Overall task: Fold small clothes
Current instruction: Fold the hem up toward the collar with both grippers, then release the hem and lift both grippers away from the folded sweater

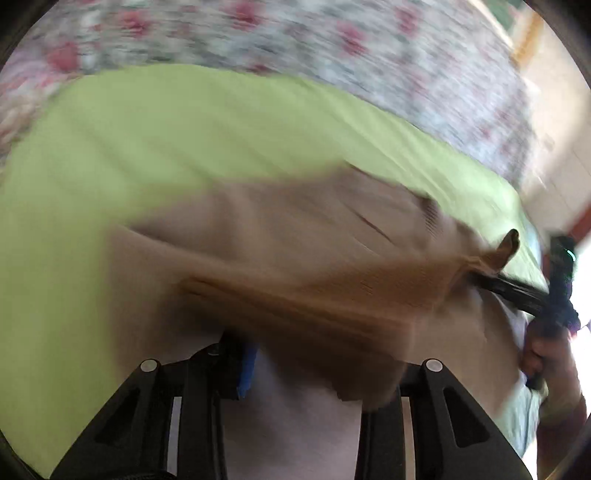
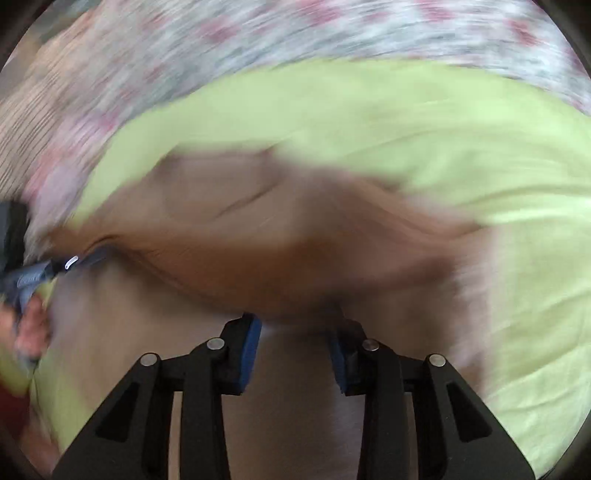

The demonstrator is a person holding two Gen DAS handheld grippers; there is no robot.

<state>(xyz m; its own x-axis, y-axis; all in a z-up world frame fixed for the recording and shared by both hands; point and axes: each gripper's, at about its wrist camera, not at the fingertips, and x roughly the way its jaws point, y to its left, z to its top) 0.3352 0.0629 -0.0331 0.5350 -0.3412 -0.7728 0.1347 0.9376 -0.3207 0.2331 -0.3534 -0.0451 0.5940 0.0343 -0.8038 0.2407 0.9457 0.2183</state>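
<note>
A floral bedspread [image 1: 406, 55] lies under a lime-green sheet [image 1: 184, 140], and on that sheet sits the small tan garment [image 1: 295, 236], heavily blurred. The step in hand looks like carrying a fold across: the garment's darker upper edge is lifted between both tools. The right tongs [image 1: 476, 277] appear clamped on its corner in the left view; the left tongs [image 2: 92, 254] likewise at the opposite corner. Next, lay that edge down evenly and release.

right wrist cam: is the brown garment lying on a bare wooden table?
No, the brown garment sits over a lime-green cloth, with a floral cover beyond it.
</note>
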